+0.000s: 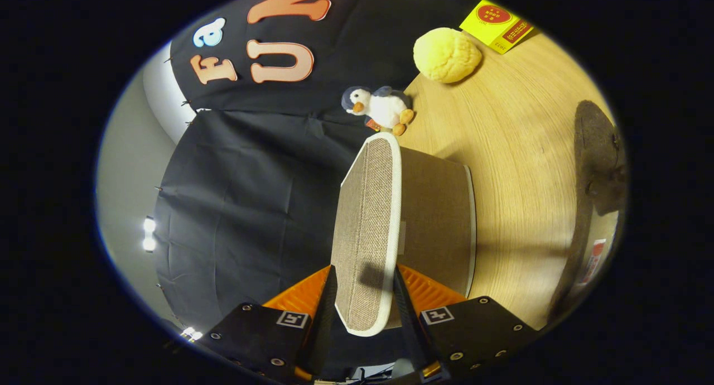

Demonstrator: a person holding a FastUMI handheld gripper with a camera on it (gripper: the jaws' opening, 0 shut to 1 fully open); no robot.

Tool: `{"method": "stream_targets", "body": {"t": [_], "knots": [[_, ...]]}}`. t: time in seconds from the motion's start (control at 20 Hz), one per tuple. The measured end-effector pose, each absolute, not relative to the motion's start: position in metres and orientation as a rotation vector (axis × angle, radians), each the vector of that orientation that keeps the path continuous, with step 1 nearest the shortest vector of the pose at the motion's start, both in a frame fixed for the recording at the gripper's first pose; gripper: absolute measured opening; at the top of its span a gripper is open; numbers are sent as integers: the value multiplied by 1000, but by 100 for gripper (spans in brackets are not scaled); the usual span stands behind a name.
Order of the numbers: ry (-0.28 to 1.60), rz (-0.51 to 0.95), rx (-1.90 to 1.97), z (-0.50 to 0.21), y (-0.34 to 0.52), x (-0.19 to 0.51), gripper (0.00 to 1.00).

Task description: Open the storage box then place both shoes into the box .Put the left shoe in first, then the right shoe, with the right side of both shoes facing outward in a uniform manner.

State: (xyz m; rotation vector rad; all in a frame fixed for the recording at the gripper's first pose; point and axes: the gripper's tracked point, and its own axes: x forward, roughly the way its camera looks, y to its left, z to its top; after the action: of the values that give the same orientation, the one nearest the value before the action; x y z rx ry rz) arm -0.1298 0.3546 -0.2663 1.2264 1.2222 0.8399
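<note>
Both fingers of the gripper pinch the white-trimmed edge of the brown woven-fabric storage box lid; it looks light and fairly stiff, best held by that rim.

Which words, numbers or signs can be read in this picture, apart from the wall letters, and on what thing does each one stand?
Yellow box: red print, too small and blurred to read.
White label with red marks: blurred, unreadable.
Hand-held gripper, its fingers shut on the storage box lid: two square code markers, no words.
Nothing here can be quoted.
</note>
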Motion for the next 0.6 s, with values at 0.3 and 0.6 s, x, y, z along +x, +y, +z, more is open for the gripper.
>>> {"method": "stream_targets", "body": {"t": [0.3,0.6], "knots": [[1210,922,1214,-229,385,-124,25],[1111,1019,1185,-168,415,-98,11]]}}
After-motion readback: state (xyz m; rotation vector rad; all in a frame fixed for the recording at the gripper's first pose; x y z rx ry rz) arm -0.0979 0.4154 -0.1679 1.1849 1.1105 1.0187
